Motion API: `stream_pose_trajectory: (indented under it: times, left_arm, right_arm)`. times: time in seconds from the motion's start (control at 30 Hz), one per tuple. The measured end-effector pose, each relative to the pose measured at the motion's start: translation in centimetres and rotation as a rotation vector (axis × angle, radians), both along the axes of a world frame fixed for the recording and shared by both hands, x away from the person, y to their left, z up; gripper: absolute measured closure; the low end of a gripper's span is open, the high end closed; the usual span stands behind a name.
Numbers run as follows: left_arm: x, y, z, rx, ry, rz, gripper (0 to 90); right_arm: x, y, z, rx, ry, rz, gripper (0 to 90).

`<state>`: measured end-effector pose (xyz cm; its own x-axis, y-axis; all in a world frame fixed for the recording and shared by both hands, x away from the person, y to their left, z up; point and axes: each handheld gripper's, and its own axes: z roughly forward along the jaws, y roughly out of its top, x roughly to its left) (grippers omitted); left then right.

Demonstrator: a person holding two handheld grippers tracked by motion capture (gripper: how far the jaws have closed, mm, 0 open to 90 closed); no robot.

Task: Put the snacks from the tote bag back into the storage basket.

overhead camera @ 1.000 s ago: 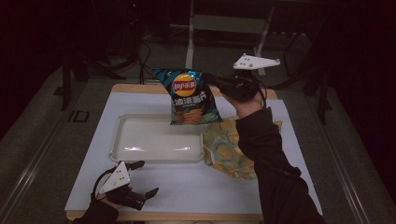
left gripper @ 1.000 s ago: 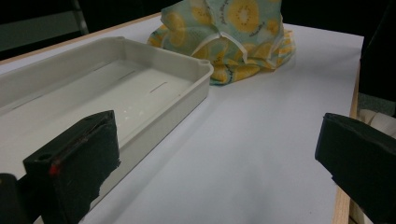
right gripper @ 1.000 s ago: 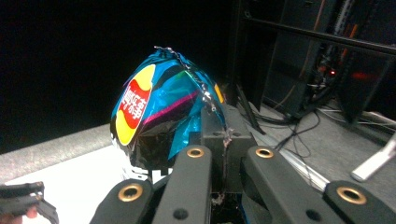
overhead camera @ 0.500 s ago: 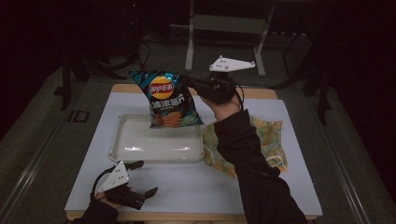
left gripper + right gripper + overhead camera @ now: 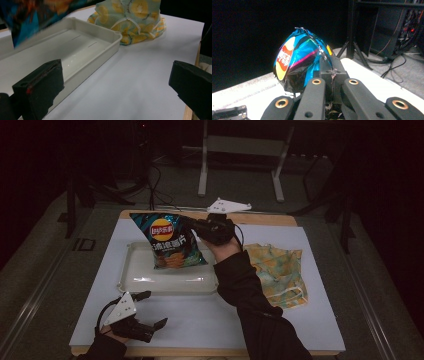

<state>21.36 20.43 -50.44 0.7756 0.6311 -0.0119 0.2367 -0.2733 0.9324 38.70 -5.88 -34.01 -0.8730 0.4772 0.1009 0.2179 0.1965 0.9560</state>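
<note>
A blue chips bag point(image 5: 170, 242) hangs by its top right corner over the white tray point(image 5: 165, 281). My right gripper point(image 5: 189, 224) is shut on that corner, with its arm reaching in from the lower right. In the right gripper view the bag point(image 5: 295, 62) bulges ahead of the closed jaws point(image 5: 332, 72), which pinch its sealed edge. My left gripper point(image 5: 146, 312) rests open and holds nothing near the table's front left. In the left gripper view its jaws point(image 5: 115, 85) stand wide apart, with the tray point(image 5: 100, 57) ahead and the blurred bag point(image 5: 30, 15) above it.
A yellow patterned cloth point(image 5: 277, 270) lies crumpled right of the tray; in the left gripper view the cloth point(image 5: 130, 20) sits beyond the tray's corner. A white sheet point(image 5: 200, 320) covers the wooden table. Dark stands and cables sit behind the far edge.
The right gripper has carried the chips bag leftward and lower, from beside the cloth to above the tray. The left gripper has stayed put, open.
</note>
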Motion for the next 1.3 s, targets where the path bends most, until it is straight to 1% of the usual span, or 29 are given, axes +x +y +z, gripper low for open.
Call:
stream_pose_trajectory:
  times: [0.03, 0.07, 0.1, 0.13, 0.17, 0.2, 0.23, 0.27, 0.3, 0.33, 0.37, 0.5, 0.53, 0.63, 0.67, 0.7, 0.73, 0.8, 0.83, 0.87, 0.93, 1.03, 1.07, 1.17, 1.3]
  left_arm:
    - [0.0, 0.0, 0.0, 0.0, -0.003, -0.002, 0.2]
    - [0.0, 0.0, 0.0, 0.001, -0.007, -0.002, 0.2]
    - [0.0, 0.0, 0.0, 0.002, -0.006, -0.002, 0.2]
    - [0.0, 0.0, 0.0, 0.006, -0.007, -0.001, 0.2]
    - [0.0, -0.1, -0.1, 0.011, -0.009, -0.001, 0.2]
    - [0.0, -0.1, -0.1, 0.012, -0.009, 0.0, 0.2]
    - [0.0, -0.1, -0.1, 0.014, -0.008, 0.0, 0.3]
    - [0.0, -0.1, -0.1, 0.016, -0.01, 0.0, 0.2]
    - [0.0, -0.1, -0.1, 0.016, -0.01, 0.0, 0.2]
    - [0.0, -0.1, -0.1, 0.016, -0.011, 0.001, 0.3]
    - [0.0, -0.1, -0.1, 0.016, -0.011, 0.001, 0.3]
    - [-0.1, -0.1, -0.1, 0.015, -0.019, 0.004, 0.2]
    - [-0.1, -0.1, -0.1, 0.015, -0.02, 0.003, 0.3]
    - [-0.1, -0.1, -0.1, 0.015, -0.017, 0.004, 0.3]
    - [-0.1, -0.1, -0.1, 0.014, -0.019, 0.004, 0.3]
    - [-0.1, -0.1, -0.1, 0.013, -0.019, 0.004, 0.3]
    - [-0.1, -0.1, -0.1, 0.013, -0.018, 0.004, 0.3]
    - [0.0, -0.1, -0.1, 0.014, -0.012, 0.005, 0.3]
    - [0.0, -0.1, -0.1, 0.018, -0.011, 0.003, 0.3]
    - [0.0, -0.2, -0.1, 0.018, -0.01, 0.0, 0.3]
    - [0.0, -0.2, -0.1, 0.013, -0.012, -0.002, 0.3]
    - [0.0, -0.1, 0.0, 0.004, -0.015, 0.0, 0.3]
    - [0.0, -0.1, 0.0, 0.003, -0.015, 0.001, 0.3]
    - [0.0, -0.1, 0.0, 0.002, -0.014, -0.003, 0.3]
    - [0.0, -0.1, 0.0, 0.004, -0.013, -0.007, 0.3]
  right_arm:
    - [0.0, 0.2, -0.9, 0.014, 0.015, 0.004, 90.0]
    - [0.0, 0.2, -0.9, 0.014, 0.015, 0.004, 90.0]
    - [0.0, 0.6, -1.8, 0.01, 0.028, 0.009, 90.0]
    - [0.0, 0.6, -1.8, 0.01, 0.028, 0.009, 90.0]
    - [0.0, 0.9, -2.6, 0.005, 0.041, 0.013, 90.0]
    - [0.0, 0.9, -2.6, 0.005, 0.041, 0.013, 90.0]
    - [0.0, 1.1, -3.3, 0.003, 0.056, 0.014, 90.0]
    - [-0.1, 1.2, -3.7, -0.004, 0.062, 0.018, 90.0]
    - [-0.1, 1.2, -3.7, -0.004, 0.062, 0.018, 90.0]
    - [-0.1, 1.4, -4.4, -0.012, 0.073, 0.021, 90.0]
    - [-0.1, 1.4, -4.4, -0.012, 0.073, 0.021, 90.0]
    - [0.0, 1.3, -5.6, -0.019, 0.103, 0.023, 90.0]
    - [0.0, 1.1, -6.1, -0.03, 0.11, 0.019, 90.0]
    - [0.2, 0.8, -6.6, -0.039, 0.118, 0.013, 90.0]
    - [0.5, 0.3, -6.9, -0.035, 0.135, 0.013, 90.0]
    - [0.5, 0.3, -6.9, -0.035, 0.135, 0.013, 90.0]
    - [0.8, -0.1, -7.4, -0.042, 0.151, 0.007, 90.0]
    - [0.9, -0.1, -7.6, -0.049, 0.154, 0.003, 90.0]
    - [1.2, -0.2, -7.9, -0.058, 0.164, -0.004, 90.0]
    - [1.3, -0.3, -8.1, -0.06, 0.165, -0.008, 90.0]
    - [1.6, -0.5, -8.7, -0.067, 0.184, -0.017, 90.0]
    - [2.1, -0.6, -9.4, -0.084, 0.201, -0.027, 90.0]
    - [2.5, -0.7, -9.7, -0.09, 0.207, -0.039, 90.0]
    - [2.7, -0.7, -9.9, -0.101, 0.209, -0.05, 90.0]
    - [3.4, -0.6, -10.4, -0.119, 0.218, -0.078, 90.0]
